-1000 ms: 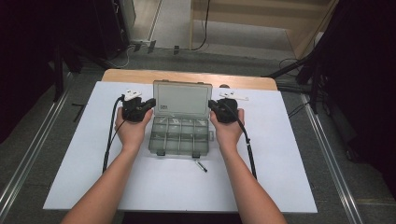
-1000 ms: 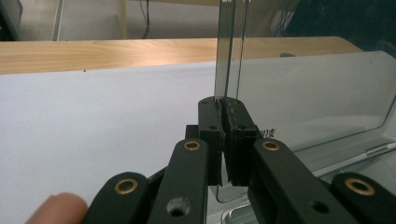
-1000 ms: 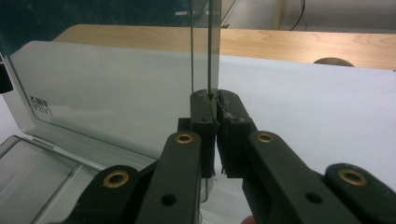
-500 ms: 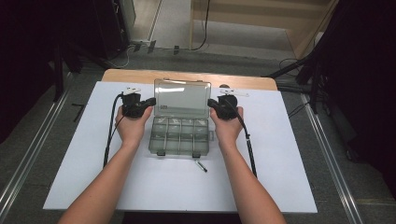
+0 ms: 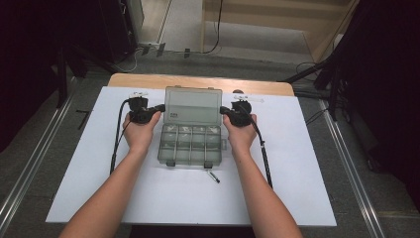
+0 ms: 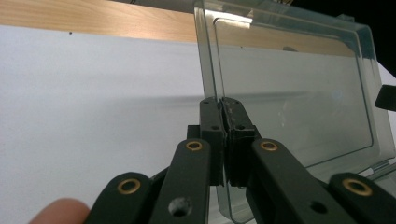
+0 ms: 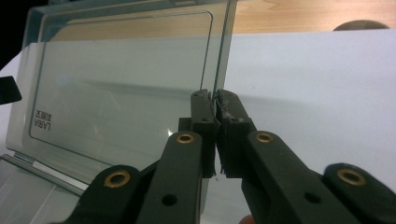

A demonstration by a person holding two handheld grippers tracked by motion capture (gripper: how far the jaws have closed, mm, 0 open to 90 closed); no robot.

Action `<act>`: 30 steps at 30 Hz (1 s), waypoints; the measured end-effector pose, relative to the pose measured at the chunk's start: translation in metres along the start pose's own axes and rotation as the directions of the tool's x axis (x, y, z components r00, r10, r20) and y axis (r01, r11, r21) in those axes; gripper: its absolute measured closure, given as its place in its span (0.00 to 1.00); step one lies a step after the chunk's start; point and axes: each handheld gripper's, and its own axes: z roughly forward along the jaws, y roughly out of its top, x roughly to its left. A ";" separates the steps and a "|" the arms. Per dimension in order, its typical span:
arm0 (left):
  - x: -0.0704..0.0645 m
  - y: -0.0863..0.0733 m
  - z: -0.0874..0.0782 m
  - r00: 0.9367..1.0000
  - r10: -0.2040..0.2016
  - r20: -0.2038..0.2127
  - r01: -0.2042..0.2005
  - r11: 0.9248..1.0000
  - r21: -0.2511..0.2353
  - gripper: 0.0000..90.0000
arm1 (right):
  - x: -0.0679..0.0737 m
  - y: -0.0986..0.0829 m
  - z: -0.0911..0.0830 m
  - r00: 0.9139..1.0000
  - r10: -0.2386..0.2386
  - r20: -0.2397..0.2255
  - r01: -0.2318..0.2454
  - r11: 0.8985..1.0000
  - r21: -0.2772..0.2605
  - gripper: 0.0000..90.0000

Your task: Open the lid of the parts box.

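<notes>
A clear grey plastic compartment box [image 5: 190, 145] sits mid-table with its hinged lid [image 5: 193, 105] raised at the far side. My left gripper [image 5: 159, 107] is shut on the lid's left edge, and my right gripper [image 5: 224, 110] is shut on its right edge. In the left gripper view the lid [image 6: 299, 93] stands to the right of the left gripper [image 6: 222, 105], whose jaws pinch its rim. In the right gripper view the lid [image 7: 126, 93], which bears a small label, stands to the left of the right gripper [image 7: 215, 98], clamped on its rim.
A white board [image 5: 302, 163] covers the wooden table [image 5: 198, 82]. A small dark pen-like item [image 5: 213, 177] lies just in front of the box. Metal rails run along both sides, and cables trail from each gripper.
Both hands have shifted slightly away from the person, with the lid still held between them. The box base has stayed put.
</notes>
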 end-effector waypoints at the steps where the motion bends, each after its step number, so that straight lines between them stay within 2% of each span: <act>1: 0.001 0.000 0.000 1.000 -0.004 0.004 0.004 1.000 0.002 0.98 | -0.001 0.000 0.001 1.000 0.005 -0.005 -0.005 1.000 0.001 0.98; 10: 0.005 -0.004 0.007 1.000 -0.013 -0.002 0.013 1.000 0.018 0.98 | -0.003 -0.003 0.006 1.000 0.016 -0.004 -0.016 1.000 0.013 0.99; 21: 0.008 -0.006 0.010 1.000 -0.021 0.010 0.020 1.000 0.024 0.98 | -0.007 -0.005 0.010 1.000 -0.003 -0.012 0.003 1.000 0.027 0.99; 24: 0.005 -0.006 0.009 1.000 0.021 -0.019 -0.020 0.999 0.035 0.92 | -0.007 -0.006 0.010 1.000 -0.017 -0.007 0.017 1.000 0.022 0.96; 25: 0.005 -0.006 0.009 1.000 0.027 -0.009 -0.027 0.999 0.034 0.92 | -0.006 -0.006 0.009 1.000 -0.017 -0.004 0.017 1.000 0.019 0.95; 28: 0.002 -0.006 0.006 0.999 0.051 -0.004 -0.051 0.998 0.024 0.82 | -0.006 -0.007 0.007 1.000 -0.021 -0.022 0.021 1.000 0.011 0.88; 30: 0.001 -0.006 0.002 0.998 0.059 0.018 -0.060 0.998 0.014 0.76 | -0.004 -0.008 0.003 0.998 -0.059 -0.009 0.059 0.998 0.006 0.81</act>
